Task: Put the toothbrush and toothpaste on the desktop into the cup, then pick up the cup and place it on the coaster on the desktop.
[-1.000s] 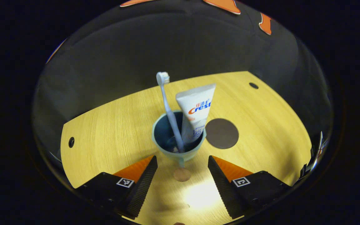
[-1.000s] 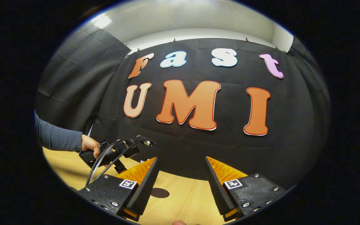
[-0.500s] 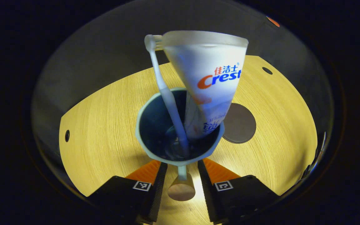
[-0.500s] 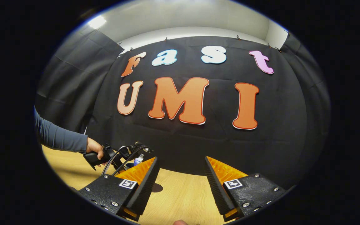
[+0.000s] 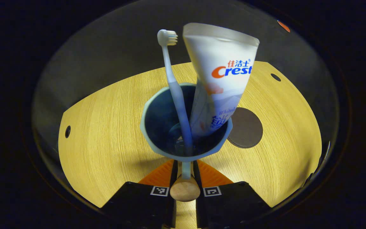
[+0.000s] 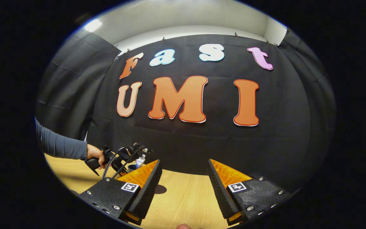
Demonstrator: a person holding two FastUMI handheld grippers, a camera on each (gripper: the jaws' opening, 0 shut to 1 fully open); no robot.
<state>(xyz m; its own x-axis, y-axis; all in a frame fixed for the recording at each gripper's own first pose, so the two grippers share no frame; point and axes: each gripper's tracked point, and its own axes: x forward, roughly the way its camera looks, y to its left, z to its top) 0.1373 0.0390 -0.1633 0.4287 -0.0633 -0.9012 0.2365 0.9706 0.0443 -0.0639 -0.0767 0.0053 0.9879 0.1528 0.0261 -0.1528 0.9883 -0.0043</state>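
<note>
The cup point(image 5: 185, 127) stands upright on the desktop point(image 5: 106, 133), with the toothbrush point(image 5: 175, 89) and the toothpaste point(image 5: 219, 79) already inside it; both lean against the rim, the brush head up and just left of the tube's flat crimped end. From the cup's near wall a thin handle point(image 5: 186, 170) runs straight toward the camera and ends in a round wooden knob point(image 5: 185, 191). The left gripper point(image 5: 185, 170) has its fingers drawn in narrow on either side of this handle; they appear to press on it, so the cup is judged gripped by the handle. The coaster point(image 5: 246, 128), a dark disc lying flat, sits just beside the cup on its right and slightly farther from the gripper, its edge partly hidden behind the cup's rim. The coming move turns on this relation: the cup must be lifted clear and carried a short way right and slightly forward, kept upright, since the tall tube and brush make it top-heavy and the grip sits off to one side. The right gripper point(image 6: 184, 190) hangs idle with fingers wide apart and nothing between them, well apart from the cup; in its view a hand point(image 6: 94, 155) holds the other gripper at left, so the left gripper is the nearer tool.
</note>
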